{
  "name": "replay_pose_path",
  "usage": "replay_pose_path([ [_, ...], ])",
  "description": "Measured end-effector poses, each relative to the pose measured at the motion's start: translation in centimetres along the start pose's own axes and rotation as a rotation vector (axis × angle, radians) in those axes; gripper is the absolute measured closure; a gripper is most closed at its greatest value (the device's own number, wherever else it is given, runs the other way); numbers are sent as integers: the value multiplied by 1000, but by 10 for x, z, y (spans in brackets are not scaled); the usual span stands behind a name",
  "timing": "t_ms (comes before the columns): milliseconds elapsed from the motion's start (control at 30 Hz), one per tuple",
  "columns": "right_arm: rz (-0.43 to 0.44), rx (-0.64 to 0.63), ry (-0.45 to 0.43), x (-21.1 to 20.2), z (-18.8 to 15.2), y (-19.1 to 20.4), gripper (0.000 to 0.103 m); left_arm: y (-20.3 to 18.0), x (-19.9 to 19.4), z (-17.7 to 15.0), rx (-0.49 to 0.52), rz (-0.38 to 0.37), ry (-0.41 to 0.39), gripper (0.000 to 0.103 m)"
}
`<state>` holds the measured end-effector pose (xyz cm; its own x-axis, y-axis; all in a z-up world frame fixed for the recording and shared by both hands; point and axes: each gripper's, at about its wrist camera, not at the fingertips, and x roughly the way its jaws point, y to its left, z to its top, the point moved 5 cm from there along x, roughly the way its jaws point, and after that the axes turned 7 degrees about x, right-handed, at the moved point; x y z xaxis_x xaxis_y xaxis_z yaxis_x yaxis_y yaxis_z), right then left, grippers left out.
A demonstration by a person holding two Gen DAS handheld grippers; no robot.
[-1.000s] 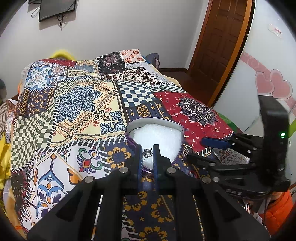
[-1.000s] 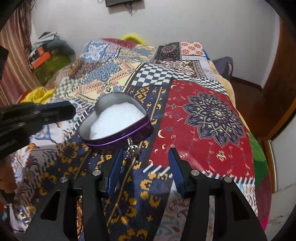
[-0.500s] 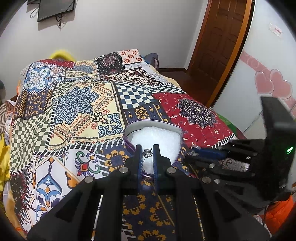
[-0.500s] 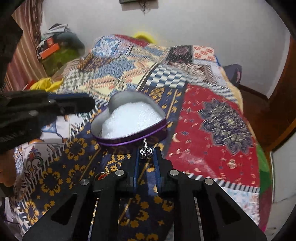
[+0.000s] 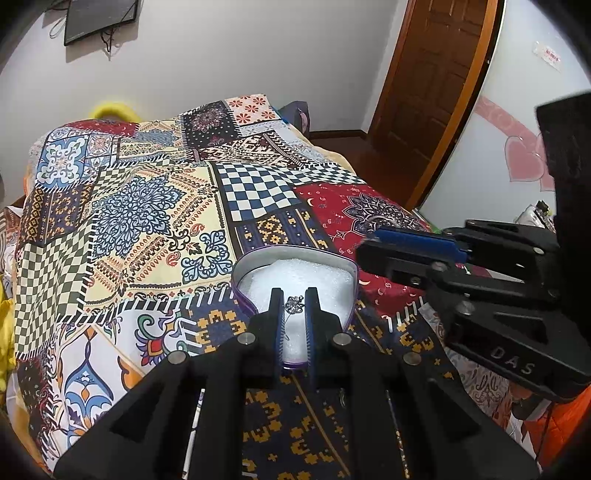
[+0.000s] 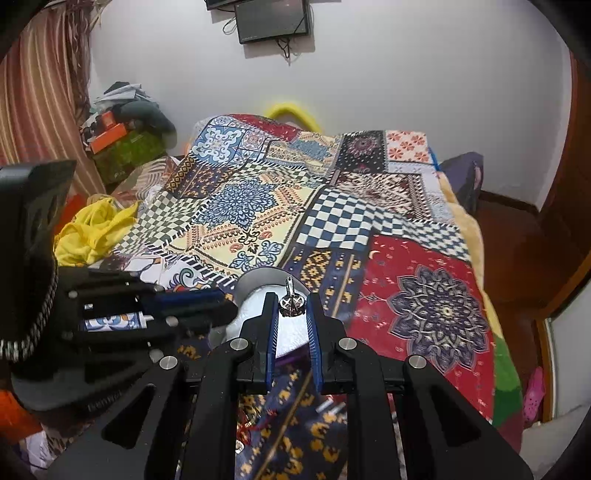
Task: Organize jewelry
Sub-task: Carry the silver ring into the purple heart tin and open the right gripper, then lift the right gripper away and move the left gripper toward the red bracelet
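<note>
A purple heart-shaped tin [image 5: 242, 295] with white foam inside lies on the patchwork bed cover. My left gripper [image 5: 294, 304] is shut on a small silver earring [image 5: 294, 305], held just above the foam. My right gripper [image 6: 291, 306] is shut on a second silver earring [image 6: 291, 301], lifted above the tin's near rim [image 6: 255, 277]. In the left wrist view the right gripper [image 5: 373, 245] reaches in from the right, level with the tin's right edge. In the right wrist view the left gripper [image 6: 207, 306] lies at the left, over the tin.
The patchwork cover [image 5: 147, 206] spans the bed. A brown door [image 5: 436, 85] stands at the back right. Yellow cloth [image 6: 92, 229] and piled clutter [image 6: 125, 129] sit beside the bed's left side. A dark screen [image 6: 273, 18] hangs on the wall.
My right gripper closed on the earring that lay on the cover by the tin and lifted it towards the tin. My left gripper stayed shut on its earring over the foam.
</note>
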<state>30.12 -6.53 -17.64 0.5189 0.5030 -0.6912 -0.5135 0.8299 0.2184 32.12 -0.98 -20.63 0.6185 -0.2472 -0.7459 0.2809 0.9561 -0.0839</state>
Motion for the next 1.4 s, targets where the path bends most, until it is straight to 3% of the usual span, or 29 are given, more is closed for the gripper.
replay_pose_path([
  [467,33,34,111,30,-12,-7,89,6,8,-8,-17,-13,25,94],
  [567,28,26,118,27,-11,-6,82,8,0,-7,-18,-3,18,94],
  [767,6,31,67,3,-6,-4,81,12,-26,-4,-24,42,-18,80],
  [933,-36,27,3,-30,-3,-2,80,10,-53,-5,-14,62,-42,78],
  [1000,-58,17,-19,-40,-3,0,75,6,-61,-6,-8,67,-49,74],
  [1100,-73,19,-58,-59,-7,3,67,-2,-73,-11,8,72,-54,73],
  [1400,-109,18,-95,-88,-29,13,67,-24,-96,-32,34,68,-45,72],
])
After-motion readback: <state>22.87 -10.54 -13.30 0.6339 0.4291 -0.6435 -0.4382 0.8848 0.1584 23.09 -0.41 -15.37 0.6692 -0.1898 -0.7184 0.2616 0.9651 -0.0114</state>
